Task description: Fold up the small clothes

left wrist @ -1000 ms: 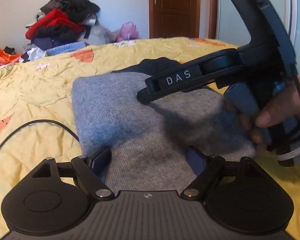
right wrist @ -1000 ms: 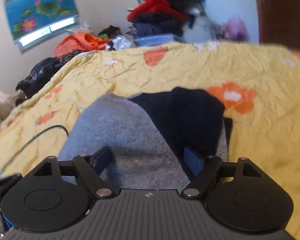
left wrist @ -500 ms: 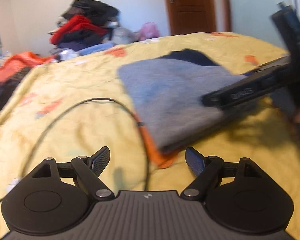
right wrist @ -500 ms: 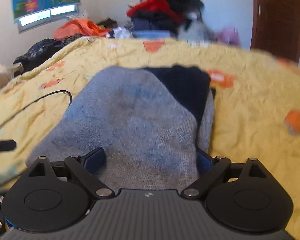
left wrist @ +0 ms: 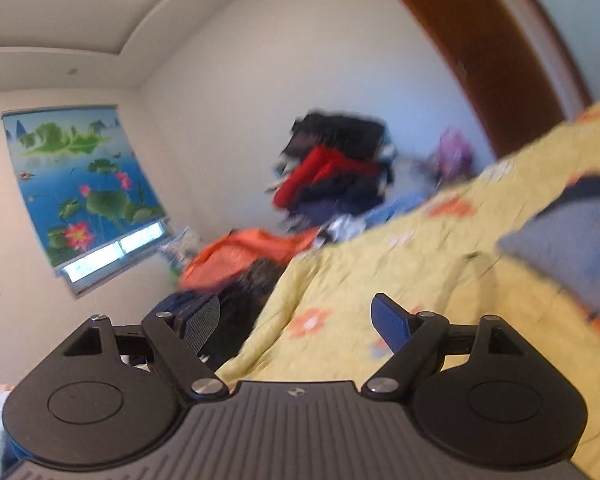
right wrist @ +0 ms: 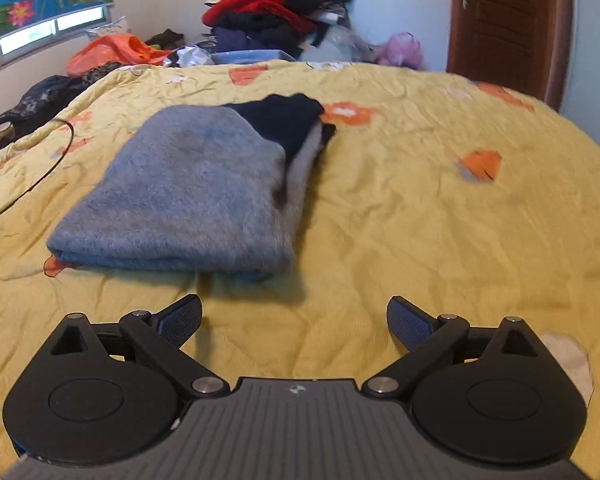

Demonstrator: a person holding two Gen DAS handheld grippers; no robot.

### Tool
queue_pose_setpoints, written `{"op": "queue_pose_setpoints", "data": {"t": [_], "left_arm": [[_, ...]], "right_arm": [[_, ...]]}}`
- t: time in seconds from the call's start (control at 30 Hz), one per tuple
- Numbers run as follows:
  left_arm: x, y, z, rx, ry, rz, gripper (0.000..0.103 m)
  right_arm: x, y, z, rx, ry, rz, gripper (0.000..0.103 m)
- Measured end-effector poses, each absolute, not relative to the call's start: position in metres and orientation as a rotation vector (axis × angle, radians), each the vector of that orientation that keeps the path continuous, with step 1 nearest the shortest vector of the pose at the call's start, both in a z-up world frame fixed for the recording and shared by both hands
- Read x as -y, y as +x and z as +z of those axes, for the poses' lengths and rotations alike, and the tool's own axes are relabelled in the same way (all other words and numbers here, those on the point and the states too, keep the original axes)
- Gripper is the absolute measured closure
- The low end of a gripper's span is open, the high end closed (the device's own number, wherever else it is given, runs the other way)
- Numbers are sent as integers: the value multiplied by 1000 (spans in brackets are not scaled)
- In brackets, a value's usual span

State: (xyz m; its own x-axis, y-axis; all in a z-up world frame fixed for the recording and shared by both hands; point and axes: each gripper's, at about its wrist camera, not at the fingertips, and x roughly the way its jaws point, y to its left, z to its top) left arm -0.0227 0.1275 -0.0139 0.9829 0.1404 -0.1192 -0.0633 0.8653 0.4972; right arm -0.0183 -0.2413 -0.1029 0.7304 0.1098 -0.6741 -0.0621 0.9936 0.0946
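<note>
The folded grey sweater [right wrist: 188, 196] lies on the yellow bedspread [right wrist: 420, 220] just ahead and left of the right gripper [right wrist: 294, 322], whose jaws have just been opening and stand wide apart, nothing between them. A dark navy layer [right wrist: 288, 120] shows at the sweater's far end — what lies beneath is hidden. The left gripper [left wrist: 296, 326] also gapes empty; its view is blurred, the sweater cut off at the right edge.

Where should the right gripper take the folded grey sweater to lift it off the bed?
Probably the near folded edge of the grey sweater, coming in low from the front. The layers stack thick there, facing the open right gripper, with bare bedspread between.
</note>
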Motion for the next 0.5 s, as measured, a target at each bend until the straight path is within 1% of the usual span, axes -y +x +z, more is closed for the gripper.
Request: {"op": "queue_pose_setpoints", "data": {"t": [0.1,0.2,0.27,0.4,0.5], "left_arm": [[-74,-41,-36,-202,465,-80,19],[-26,-45,-66,-379,382,-232,19],[-2,-44,-86,-498,356,-242,18],[17,-33,-108,-630,287,-174,19],[17,-34,-109,-669,232,-173,19]], "right_arm": [[230,-18,-103,-759,67,106,5],[216,-18,-102,-780,33,112,5],[206,-15,-102,-801,-5,88,5],[196,-13,-106,-811,-23,22,1],[192,-13,-107,-811,2,-20,0]]}}
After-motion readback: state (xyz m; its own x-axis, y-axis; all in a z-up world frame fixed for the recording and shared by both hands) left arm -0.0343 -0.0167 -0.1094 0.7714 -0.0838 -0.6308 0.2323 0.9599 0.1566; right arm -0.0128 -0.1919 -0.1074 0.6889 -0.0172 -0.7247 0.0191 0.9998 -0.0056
